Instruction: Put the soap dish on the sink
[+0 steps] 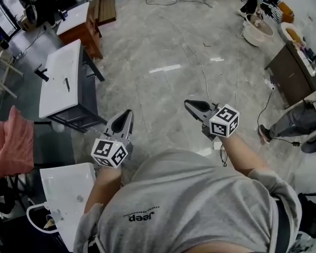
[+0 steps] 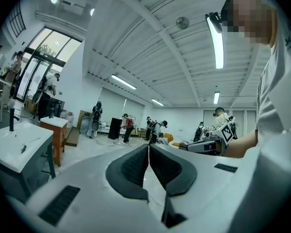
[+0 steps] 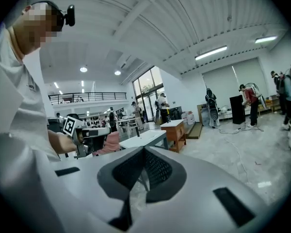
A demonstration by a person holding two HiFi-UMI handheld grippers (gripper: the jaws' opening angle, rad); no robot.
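My left gripper (image 1: 127,115) and right gripper (image 1: 189,105) are held out level over the bare floor, well apart from each other. Both are shut, pads together with nothing between them, as the left gripper view (image 2: 148,148) and right gripper view (image 3: 143,152) show. A white sink (image 1: 68,186) with a drain hole sits at the lower left, close to my left elbow. A second white sink top (image 1: 60,80) with a black tap stands further left on a dark frame; it also appears as the white sink top (image 2: 14,147) and the white sink top (image 3: 145,139). I can make out no soap dish.
A pink cloth (image 1: 13,141) hangs at the far left. A wooden cabinet (image 1: 84,25) stands behind the sink top. Cables (image 1: 197,57) trail across the grey floor. A person's legs (image 1: 292,123) and a dark table (image 1: 289,73) are at the right. Several people stand far off.
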